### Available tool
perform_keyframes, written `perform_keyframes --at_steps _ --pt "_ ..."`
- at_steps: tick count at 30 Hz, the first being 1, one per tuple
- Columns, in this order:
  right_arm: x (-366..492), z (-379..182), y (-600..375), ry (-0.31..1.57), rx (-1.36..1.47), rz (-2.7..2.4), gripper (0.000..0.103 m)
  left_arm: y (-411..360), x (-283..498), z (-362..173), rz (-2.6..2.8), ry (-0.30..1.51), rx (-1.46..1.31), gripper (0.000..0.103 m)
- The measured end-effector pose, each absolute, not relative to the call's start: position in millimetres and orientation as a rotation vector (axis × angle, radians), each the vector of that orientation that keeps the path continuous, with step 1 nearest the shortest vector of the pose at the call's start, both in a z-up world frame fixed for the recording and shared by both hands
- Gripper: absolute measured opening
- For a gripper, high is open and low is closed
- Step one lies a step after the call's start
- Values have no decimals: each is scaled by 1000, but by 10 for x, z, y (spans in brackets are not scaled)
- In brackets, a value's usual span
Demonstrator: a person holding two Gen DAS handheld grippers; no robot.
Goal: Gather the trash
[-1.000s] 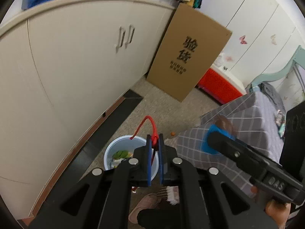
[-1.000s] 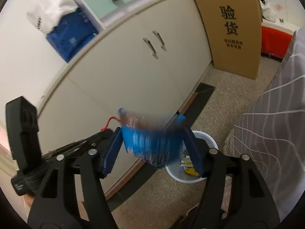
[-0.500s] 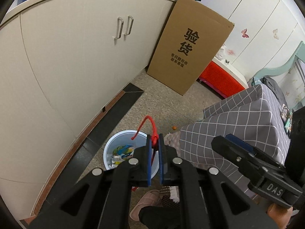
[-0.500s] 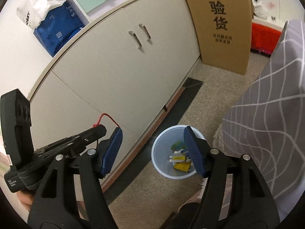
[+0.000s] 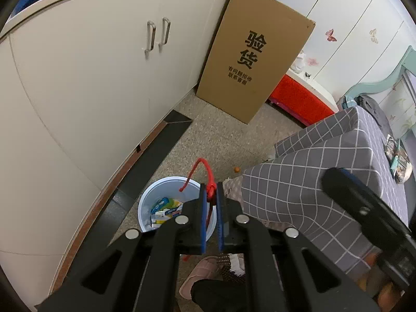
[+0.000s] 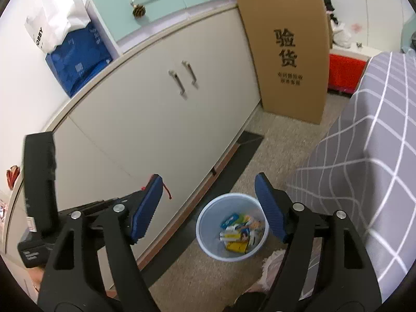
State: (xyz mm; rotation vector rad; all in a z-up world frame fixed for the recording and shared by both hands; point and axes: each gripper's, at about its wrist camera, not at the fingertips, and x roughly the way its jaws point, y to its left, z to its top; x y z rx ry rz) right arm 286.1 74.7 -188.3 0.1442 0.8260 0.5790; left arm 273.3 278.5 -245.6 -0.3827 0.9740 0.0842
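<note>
a second ago the right gripper [image 6: 209, 202] held a blue packet between its pads; half a second ago the pads were bare, and now they stand wide apart with nothing between them. a blue packet [image 6: 229, 220] lies in the bin [image 6: 208, 244] on top of the other wrappers, so by my reading the drop is done and that piece of trash is collected. the bin also shows lower and closer to centre in the right view than before, which suggests the gripper has tilted down over it.

the left gripper [image 5: 212, 202] has not changed: its jaws are together, clamped on a red cord [image 5: 205, 171] whose knot sits right between the pad tips and whose loop arcs up and forward past them.

relative to the right jaws, the bin sits on the floor below and just ahead, its mouth framed between the two open pads, a little nearer the right-hand pad. relative to the left jaws, the bin lies below and to the left of the tips, with its right rim hidden behind the left finger [image 5: 200, 223]. the packet rests in the upper left of the heap inside.

the cord looks like the next thing to release, and the left jaws seem to need a shift leftward to stand over the bin's mouth first.
</note>
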Motion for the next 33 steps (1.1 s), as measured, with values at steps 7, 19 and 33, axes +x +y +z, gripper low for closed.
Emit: perform_keyframes --at_steps 7,19,33 --pt "2867 -1828 661 778 176 532 75 2736 2861 -2425 120 952 -358 64" --pt "2720 -1603 503 740 203 544 75 2690 2576 -2116 157 886 -376 65" --pt "2355 -1152 -251 631 285 490 76 2113 2127 -1267 138 706 -298 67"
